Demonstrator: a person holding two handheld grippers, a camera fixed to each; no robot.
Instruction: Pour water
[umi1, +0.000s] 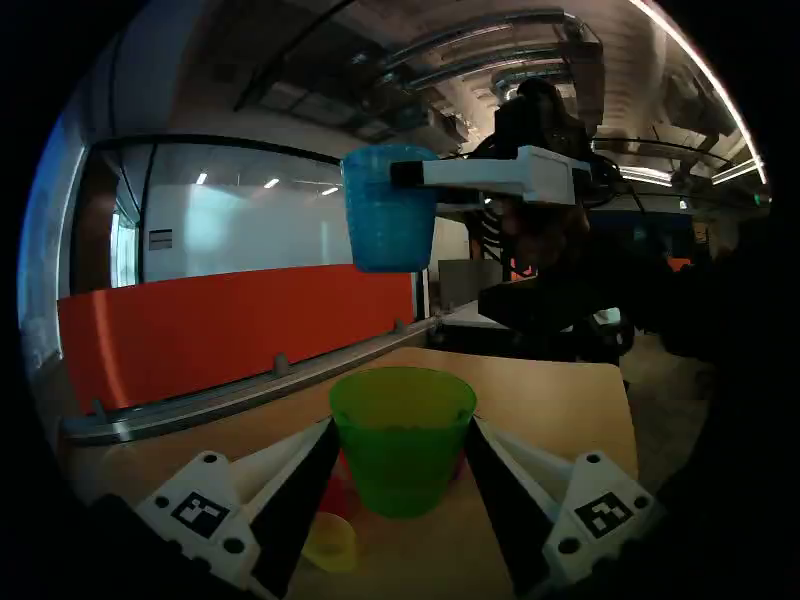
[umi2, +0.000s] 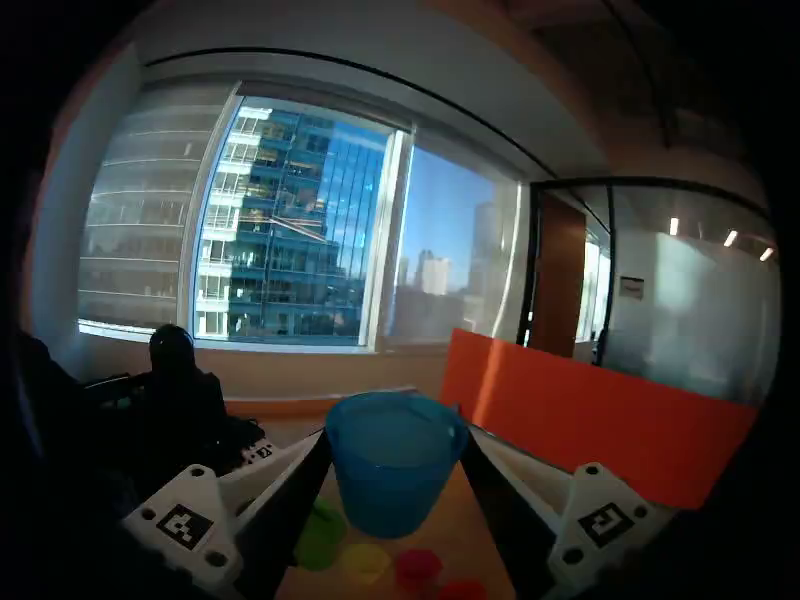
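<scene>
Though contents are unclear, left claw (umi1: 402, 428) grips green cup (umi1: 402, 455), right claw (umi2: 395, 438) grips blue cup (umi2: 393, 475).

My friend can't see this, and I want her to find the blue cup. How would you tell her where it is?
Find the long orange wall behind the wooden table. Above the table, the right gripper holds the blue cup in the air. It's the only blue one; the green cup sits lower, in the left gripper.
</scene>
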